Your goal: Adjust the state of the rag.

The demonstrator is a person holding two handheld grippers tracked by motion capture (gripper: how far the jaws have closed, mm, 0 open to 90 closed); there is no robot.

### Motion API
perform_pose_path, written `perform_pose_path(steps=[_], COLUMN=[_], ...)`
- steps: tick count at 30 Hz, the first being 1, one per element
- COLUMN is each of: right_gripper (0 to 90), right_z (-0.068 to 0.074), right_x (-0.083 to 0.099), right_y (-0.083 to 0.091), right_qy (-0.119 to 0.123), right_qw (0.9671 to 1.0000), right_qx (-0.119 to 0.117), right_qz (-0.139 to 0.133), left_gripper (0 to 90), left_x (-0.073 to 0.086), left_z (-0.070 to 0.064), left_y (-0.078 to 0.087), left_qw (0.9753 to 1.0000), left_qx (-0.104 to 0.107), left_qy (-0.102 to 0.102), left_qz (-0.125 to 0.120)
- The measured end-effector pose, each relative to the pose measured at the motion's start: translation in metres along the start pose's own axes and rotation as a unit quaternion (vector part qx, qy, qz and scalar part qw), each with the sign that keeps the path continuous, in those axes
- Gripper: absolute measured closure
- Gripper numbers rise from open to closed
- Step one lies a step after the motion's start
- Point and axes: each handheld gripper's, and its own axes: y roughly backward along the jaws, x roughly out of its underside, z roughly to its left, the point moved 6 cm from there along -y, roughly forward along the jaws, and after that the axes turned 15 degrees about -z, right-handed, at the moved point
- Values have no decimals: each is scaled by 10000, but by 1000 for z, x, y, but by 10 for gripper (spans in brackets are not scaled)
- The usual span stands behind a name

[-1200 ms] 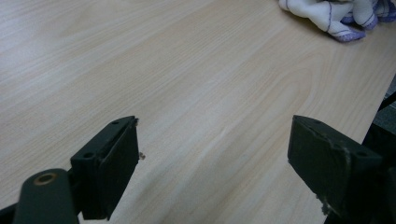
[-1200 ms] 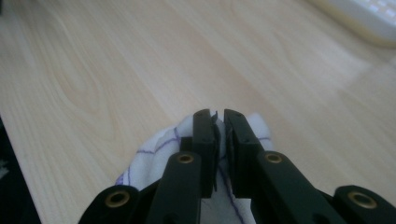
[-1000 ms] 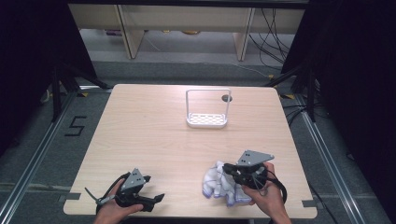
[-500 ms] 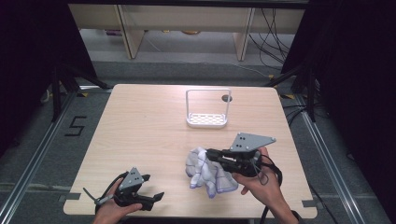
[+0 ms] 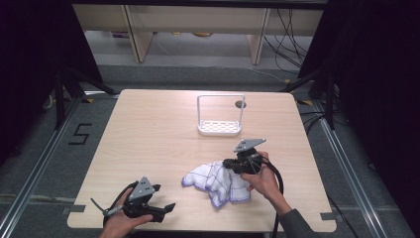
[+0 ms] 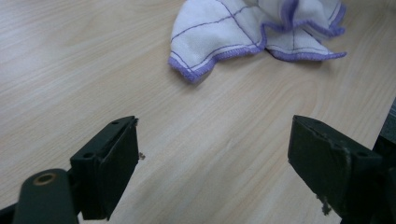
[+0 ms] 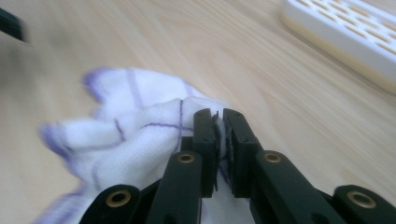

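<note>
A white cloth with purple stripes and a purple hem (image 5: 215,182) lies crumpled on the wooden table (image 5: 148,129), right of the middle near the front. My right gripper (image 5: 229,162) is shut on a fold at the cloth's upper right edge; in the right gripper view its jaws (image 7: 218,122) pinch the cloth (image 7: 140,135) tightly. My left gripper (image 5: 166,208) rests low at the front left, open, with nothing between its fingers (image 6: 112,163). The cloth's (image 6: 243,32) near hem lies ahead of it, apart from the jaws.
A white rack with a perforated base and a tall frame (image 5: 219,117) stands at the back middle of the table; its base (image 7: 345,32) shows ahead of the right gripper. A small dark hole (image 5: 240,104) is in the tabletop beside it.
My right gripper has carried the cloth from the front edge up and leftward toward the table's middle, spreading it out behind. The left gripper has stayed put.
</note>
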Motion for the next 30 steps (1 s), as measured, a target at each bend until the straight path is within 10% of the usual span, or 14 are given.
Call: perform_pose_path(steps=[10,17,30], right_gripper=[604,576,501], right_z=[-6,51,90], right_x=[-9,-11,37], right_y=[20,57,21], right_qy=[230,229,546], right_qw=[9980,9993,9972], right_qx=[593,26,-111], right_qz=[-39,-308,508], left_gripper=[176,176,176], left_x=[2,1,-2], left_z=[-3,0,5], left_y=[-8,-7,-8], left_qw=[10000,9999,9999], left_qx=[-4,-10,-103], left_qy=[26,-82,-1], left_qz=[7,117,38])
